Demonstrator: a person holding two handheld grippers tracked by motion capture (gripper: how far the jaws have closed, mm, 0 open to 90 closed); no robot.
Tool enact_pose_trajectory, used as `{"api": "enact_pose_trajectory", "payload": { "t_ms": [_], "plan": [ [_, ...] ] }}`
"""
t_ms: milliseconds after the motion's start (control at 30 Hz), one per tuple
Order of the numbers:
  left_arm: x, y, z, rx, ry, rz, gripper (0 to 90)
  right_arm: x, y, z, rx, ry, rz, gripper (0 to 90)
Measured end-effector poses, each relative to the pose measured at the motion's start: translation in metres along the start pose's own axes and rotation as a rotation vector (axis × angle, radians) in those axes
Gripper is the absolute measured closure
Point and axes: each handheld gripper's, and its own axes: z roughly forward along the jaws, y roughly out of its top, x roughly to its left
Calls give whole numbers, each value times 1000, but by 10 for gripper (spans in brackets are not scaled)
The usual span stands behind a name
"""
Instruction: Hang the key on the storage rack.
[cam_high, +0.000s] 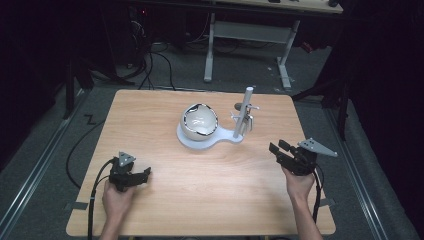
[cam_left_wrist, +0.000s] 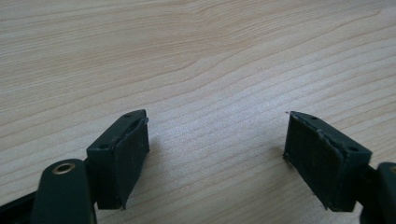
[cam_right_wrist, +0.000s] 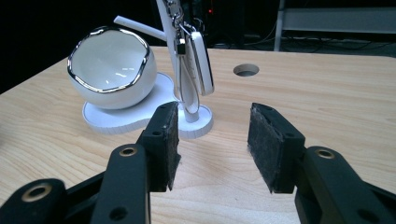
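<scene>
1. Bowl (cam_high: 199, 122), white and egg-shaped with a jagged silver rim, sits on the round end of a white stand base (cam_high: 220, 138) near the middle of the tabletop (cam_high: 200, 200).
2. Post (cam_high: 243, 112) rises, leaning a little, from the narrow end of that base, just to the right of the bowl in the high view.
3. Keys and a white fob (cam_right_wrist: 201, 63) hang against the post, seen closest from my right tool's camera; I can read no brand, label or writing on them, nor on the bowl.
4. Hole (cam_right_wrist: 246, 70), small and round, pierces the tabletop beyond the stand in the right gripper view.
5. My right tool (cam_high: 284, 150) is held above the near right part of the tabletop, pointing toward the stand, its jaws apart with nothing between them.
6. My left tool (cam_high: 142, 174) rests low at the near left, well apart from the stand, jaws spread wide over bare wood grain, holding nothing.
7. Beyond the tabletop, a grey floor (cam_high: 240, 75) carries black cables and the white legs of another desk (cam_high: 250, 35).
</scene>
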Motion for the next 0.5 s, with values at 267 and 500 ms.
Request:
{"api": "enact_pose_trajectory", "payload": {
  "t_ms": [267, 500],
  "plan": [
    [0, 0, 0, 0, 0, 0, 223, 0, -12, 6, 23, -2, 6, 531],
    [0, 0, 0, 0, 0, 1, 223, 0, -23, 14, 46, -12, 13, 531]
  ]
}}
